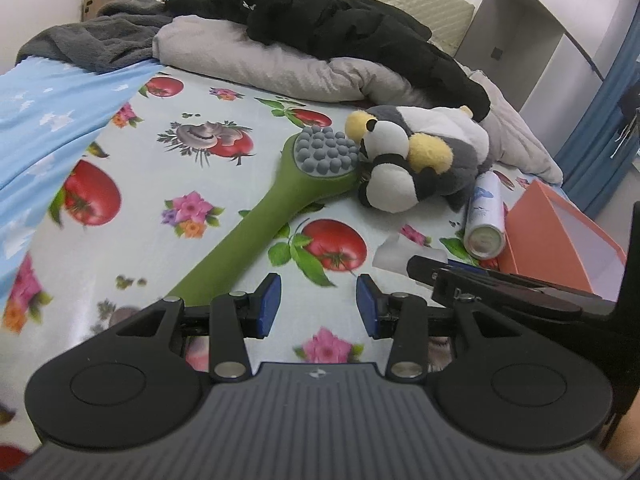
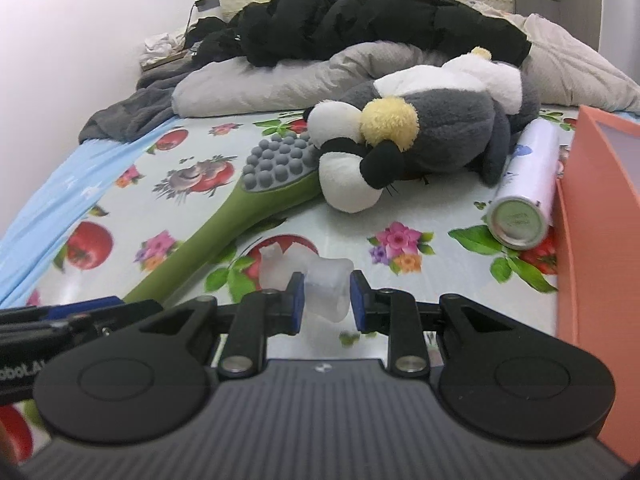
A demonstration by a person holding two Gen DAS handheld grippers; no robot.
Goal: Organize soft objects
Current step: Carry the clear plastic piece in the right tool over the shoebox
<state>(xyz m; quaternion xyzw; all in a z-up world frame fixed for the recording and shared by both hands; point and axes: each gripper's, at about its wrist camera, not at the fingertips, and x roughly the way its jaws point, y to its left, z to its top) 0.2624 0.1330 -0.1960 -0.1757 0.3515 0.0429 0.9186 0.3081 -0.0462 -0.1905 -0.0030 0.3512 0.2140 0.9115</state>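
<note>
Two grippers angled down over the bed, left gripper [image 1: 318, 306] fingers apart, empty, right gripper [image 2: 323, 300] fingers apparently pinching a translucent soft piece [image 2: 320, 286]

Bed sheet [image 1: 168, 168]: pale ground, red tomato and pink flower print. Long-handled massage brush [image 1: 256, 224]: green, grey nubs. Plush toy [image 2: 420, 140]: grey, white, black, yellow. Open box [image 2: 600, 216]: orange.

A translucent soft piece [image 2: 324, 288] is held between the blue fingers [image 2: 297, 300] of the right gripper [image 2: 325, 300] above the printed bed sheet [image 2: 420, 208]. Beyond it, a green massage hammer [image 2: 240, 212] is laid touching a plush toy [image 2: 408, 140]; a spray can [image 2: 524, 196] is seen beside an orange box [image 2: 600, 220].
</note>
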